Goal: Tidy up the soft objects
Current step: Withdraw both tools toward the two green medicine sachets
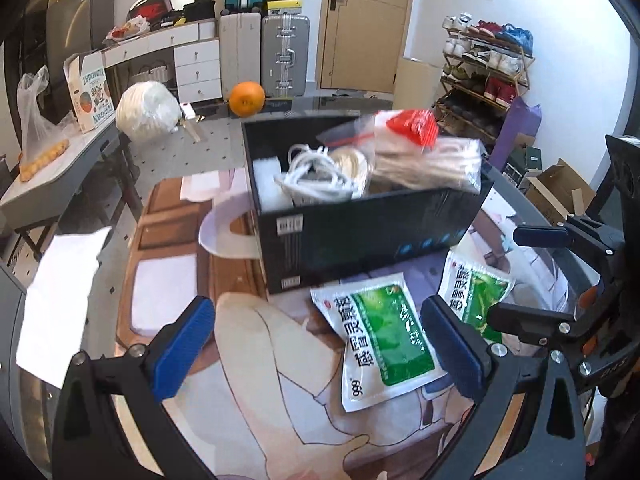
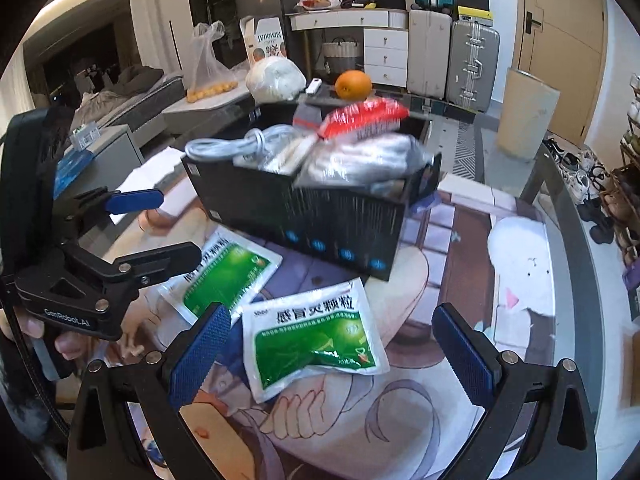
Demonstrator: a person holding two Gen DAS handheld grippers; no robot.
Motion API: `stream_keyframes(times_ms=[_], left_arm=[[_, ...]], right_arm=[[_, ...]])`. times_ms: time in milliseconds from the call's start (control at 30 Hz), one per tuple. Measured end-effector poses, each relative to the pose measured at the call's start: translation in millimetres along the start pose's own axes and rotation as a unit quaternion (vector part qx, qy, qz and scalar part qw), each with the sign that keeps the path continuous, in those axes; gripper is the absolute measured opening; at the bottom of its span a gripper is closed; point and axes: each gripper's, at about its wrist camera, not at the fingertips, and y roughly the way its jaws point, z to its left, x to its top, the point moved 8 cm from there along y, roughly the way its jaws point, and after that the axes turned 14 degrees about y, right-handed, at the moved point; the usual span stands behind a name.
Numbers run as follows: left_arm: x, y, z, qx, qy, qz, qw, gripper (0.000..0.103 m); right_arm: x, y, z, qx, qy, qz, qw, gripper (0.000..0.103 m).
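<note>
While glossy, two flat pouches point(image 2: 316, 340) beside rectangular black box point(image 2: 320, 216)

Both tongs, left point(image 1: 318, 344) and right point(image 2: 332, 356), gape wide, angled downward, apparently empty.

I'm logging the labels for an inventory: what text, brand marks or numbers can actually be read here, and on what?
"GenRobot.AI": on the left gripper body, seen from the right wrist.
"999": corner of the nearer green sachet.
"感冒灵颗粒": large characters on that nearer green sachet.
"Kumowni", roughly, seen inverted: on the white carton.
Black box stickers and all finer print: too small or blurred.
</note>
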Motion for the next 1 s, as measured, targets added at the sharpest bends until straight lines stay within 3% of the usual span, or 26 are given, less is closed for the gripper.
stream_keyframes(times_ms=[367,767,1000], left_arm=[[-11.9,6.8,-11.3,-0.002,0.005,0.017,0.9998,0.103],[-16.6,10.2,-12.9,-0.013,0.014,0.033,0.9993,0.103],[-17.3,16.0,-16.2,-0.019,0.019,0.045,0.9986,0.103]], right_arm=[[-4.8,1.3,0.0,-0.003,-0.004,0.01,1.0,0.102],[-23.3,26.1,10.2,-0.009,-0.036,0.057,0.998,0.102],[-20.8,31.4,9.1,-0.02,-0.04,0.052,0.998,0.102]])
